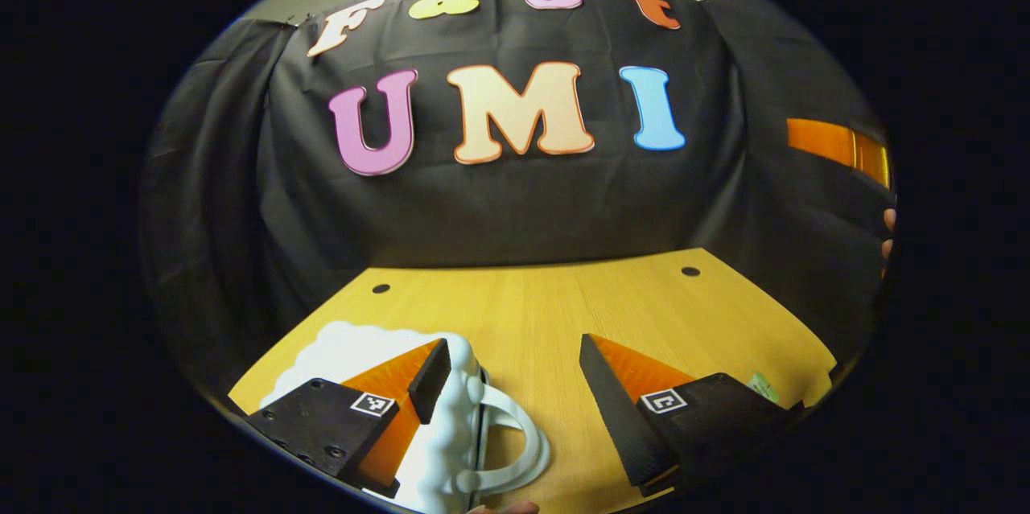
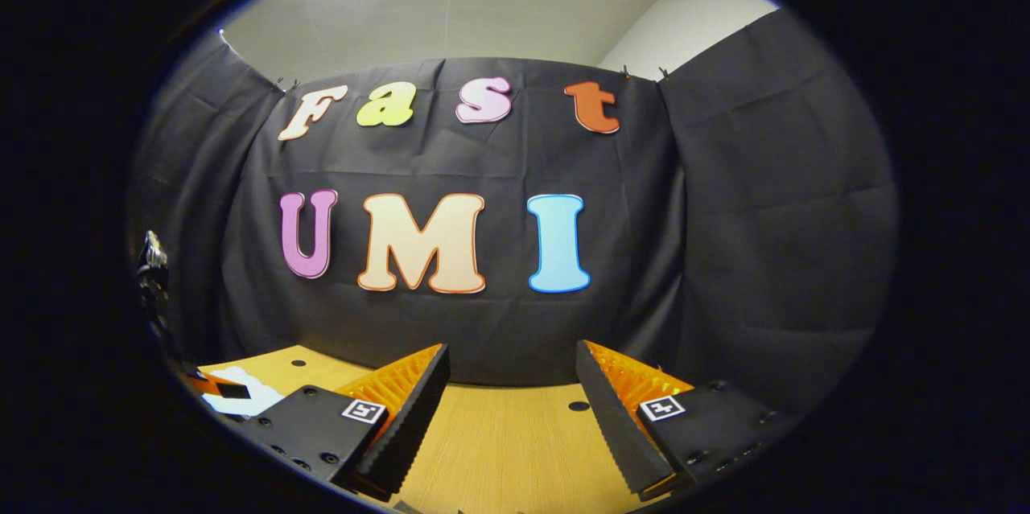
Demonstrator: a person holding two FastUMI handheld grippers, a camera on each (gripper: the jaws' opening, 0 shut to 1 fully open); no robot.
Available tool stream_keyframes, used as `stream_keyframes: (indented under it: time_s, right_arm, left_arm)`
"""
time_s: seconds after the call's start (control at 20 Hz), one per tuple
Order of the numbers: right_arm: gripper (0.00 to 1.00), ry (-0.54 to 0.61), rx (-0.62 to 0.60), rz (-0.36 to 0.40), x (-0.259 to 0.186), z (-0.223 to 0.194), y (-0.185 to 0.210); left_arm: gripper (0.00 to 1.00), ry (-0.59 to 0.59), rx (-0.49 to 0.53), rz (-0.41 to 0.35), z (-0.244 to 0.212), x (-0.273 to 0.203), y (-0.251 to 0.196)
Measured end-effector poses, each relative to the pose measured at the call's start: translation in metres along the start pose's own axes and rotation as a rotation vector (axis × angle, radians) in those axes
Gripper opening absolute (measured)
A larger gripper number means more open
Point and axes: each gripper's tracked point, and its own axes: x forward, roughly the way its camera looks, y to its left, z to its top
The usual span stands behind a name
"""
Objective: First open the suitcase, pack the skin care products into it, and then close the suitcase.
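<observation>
The wooden table (image 1: 547, 313) runs back to the black cloth wall (image 1: 515, 200), its far edge meeting the cloth in a straight line with two small dark holes near that edge; the middle of the board ahead of the left claw (image 1: 512, 361) is bare wood, giving open room between and beyond its fingers. In the left gripper view the white suitcase (image 1: 451, 425), with a bumpy cloud-like outline and a white loop handle (image 1: 515, 437), lies on the table at the lower left, closed as far as can be seen, close to the near edge. The left claw stands wide apart; its left finger overlaps the suitcase's top in the picture, though whether it touches cannot be told, and its right finger is over bare wood, well clear of the handle. A small green-marked item (image 1: 763, 387) peeks out beside the right finger at the table's right edge, too little of it showing to identify. In the right gripper view the right claw (image 2: 512, 359) is likewise spread wide and holds nothing, over bare table near the far edge. At far left in that view a white shape (image 2: 241, 393) lies on the table. Square black-and-white marker tags (image 2: 364, 411) sit on the claw bodies; no brand writing is readable.
</observation>
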Motion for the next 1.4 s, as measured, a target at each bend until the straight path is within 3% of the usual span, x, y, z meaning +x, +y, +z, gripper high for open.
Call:
stream_keyframes:
  time_s: [0.4, 0.6, 0.65, 0.75, 1.05, 1.15, 1.2, 1.25, 1.3, 1.4]
  right_arm:
    - [0.99, 0.083, -0.048, -0.005, -0.006, -0.028, -0.007]
    - [0.98, 0.124, -0.013, 0.009, -0.002, -0.034, -0.009]
    - [0.99, 0.123, -0.006, 0.006, -0.002, -0.033, -0.011]
    - [0.98, 0.116, -0.004, 0.011, -0.001, -0.031, -0.011]
    - [0.99, 0.107, -0.024, -0.003, -0.005, -0.034, -0.021]
    - [0.98, 0.109, -0.024, -0.017, -0.006, -0.036, -0.027]
    - [0.99, 0.108, -0.026, -0.026, -0.007, -0.036, -0.031]
    - [0.99, 0.108, -0.027, -0.03, -0.008, -0.037, -0.033]
    - [0.98, 0.111, -0.028, -0.033, -0.009, -0.039, -0.035]
    - [0.98, 0.116, -0.034, -0.038, -0.009, -0.044, -0.039]
  left_arm:
    - [0.98, 0.289, -0.028, -0.012, -0.088, 0.019, -0.019]
    - [0.94, 0.406, -0.043, -0.033, -0.114, 0.025, -0.031]
    - [0.89, 0.435, -0.041, -0.025, -0.119, 0.028, -0.031]
    - [0.93, 0.477, -0.046, -0.025, -0.128, 0.031, -0.032]
    - [0.75, 0.551, -0.058, -0.002, -0.148, 0.037, -0.027]
    - [0.63, 0.592, -0.061, 0.021, -0.158, 0.037, -0.021]
    - [0.47, 0.599, -0.049, 0.047, -0.16, 0.037, -0.014]
    - [0.39, 0.592, -0.049, 0.055, -0.156, 0.038, -0.012]
    - [0.22, 0.592, -0.049, 0.057, -0.154, 0.037, -0.011]
    - [0.09, 0.61, -0.026, 0.023, -0.154, 0.037, -0.015]
